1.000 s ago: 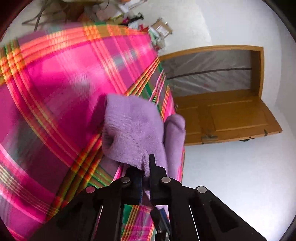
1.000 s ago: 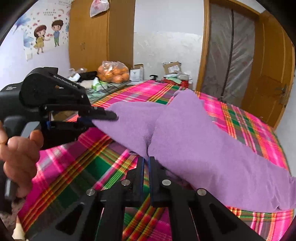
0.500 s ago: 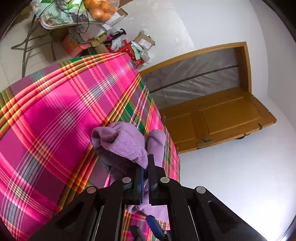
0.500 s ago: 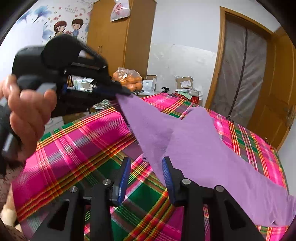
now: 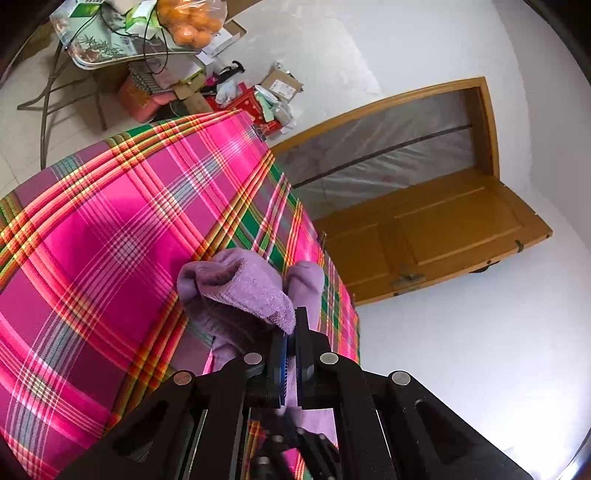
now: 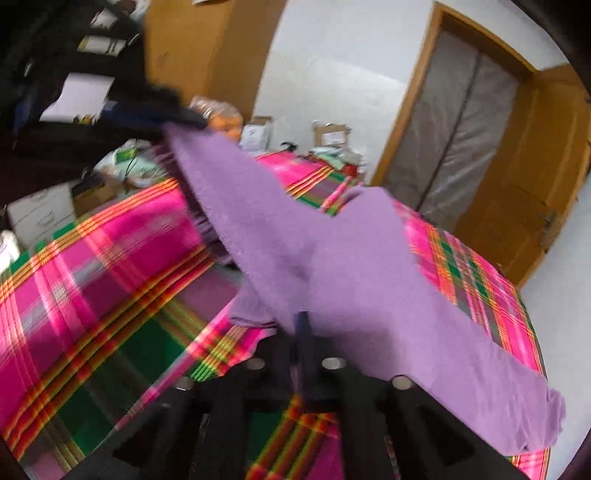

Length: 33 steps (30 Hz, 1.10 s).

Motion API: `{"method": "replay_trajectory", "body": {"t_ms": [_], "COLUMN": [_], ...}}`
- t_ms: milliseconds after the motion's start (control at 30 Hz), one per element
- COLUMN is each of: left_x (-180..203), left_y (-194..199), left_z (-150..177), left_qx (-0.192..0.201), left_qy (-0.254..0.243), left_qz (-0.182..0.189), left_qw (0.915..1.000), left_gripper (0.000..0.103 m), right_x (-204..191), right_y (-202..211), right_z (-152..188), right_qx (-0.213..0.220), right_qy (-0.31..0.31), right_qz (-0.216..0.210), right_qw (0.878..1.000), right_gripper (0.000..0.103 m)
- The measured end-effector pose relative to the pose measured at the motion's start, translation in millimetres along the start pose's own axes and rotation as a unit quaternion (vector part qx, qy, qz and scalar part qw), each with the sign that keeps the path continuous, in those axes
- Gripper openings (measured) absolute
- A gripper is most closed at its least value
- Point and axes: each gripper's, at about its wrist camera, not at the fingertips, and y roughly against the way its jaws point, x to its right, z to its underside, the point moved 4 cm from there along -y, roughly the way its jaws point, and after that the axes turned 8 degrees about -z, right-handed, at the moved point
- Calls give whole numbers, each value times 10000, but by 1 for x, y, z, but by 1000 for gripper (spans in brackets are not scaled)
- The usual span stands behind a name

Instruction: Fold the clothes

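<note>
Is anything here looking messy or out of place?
Only the purple garment: it hangs bunched and twisted above the plaid cloth, pinched by the left gripper, not flat. The right view is blurred.

a pink, green and orange plaid cloth (image 5: 110, 229) covers the big surface and drapes over its far edge. past that edge sits floor clutter: a bag of oranges (image 5: 192, 26) on a small side table (image 5: 103, 55), cardboard boxes (image 5: 280, 83) and a red package (image 5: 251, 107) down by the wall. a wooden door (image 5: 436, 236) stands swung open beside a doorway hung with plastic sheeting (image 5: 380, 147). from the right wrist view, a tall wooden wardrobe (image 6: 207, 48) rises against the white wall (image 6: 332, 77), blurred
</note>
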Motion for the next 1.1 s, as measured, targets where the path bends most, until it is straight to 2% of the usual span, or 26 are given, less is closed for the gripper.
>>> {"method": "replay_trajectory", "body": {"t_ms": [367,700,933,1100], "left_x": [25,61,79,89], "left_y": [25,50,55,37], "left_z": [-2,-15,-38,-54], "left_qx": [270,613,894,863], "left_qy": [-272,-645,-822,-980], "left_qz": [191,323,206,-36], "left_qw": [9991,9955,9924,9914], "left_gripper": [3,3,3,3], "right_x": [18,24,37,53], "right_y": [69,114,108,89], "right_z": [-37,-86,-114,-128], "right_qx": [762,1289,1184,1018], "right_qy": [-139,103,-92,-222], "right_qz": [-161,-263,-633,-796], "right_qw": [9969,9913,9909,9914], "right_gripper": [2,2,2,2]}}
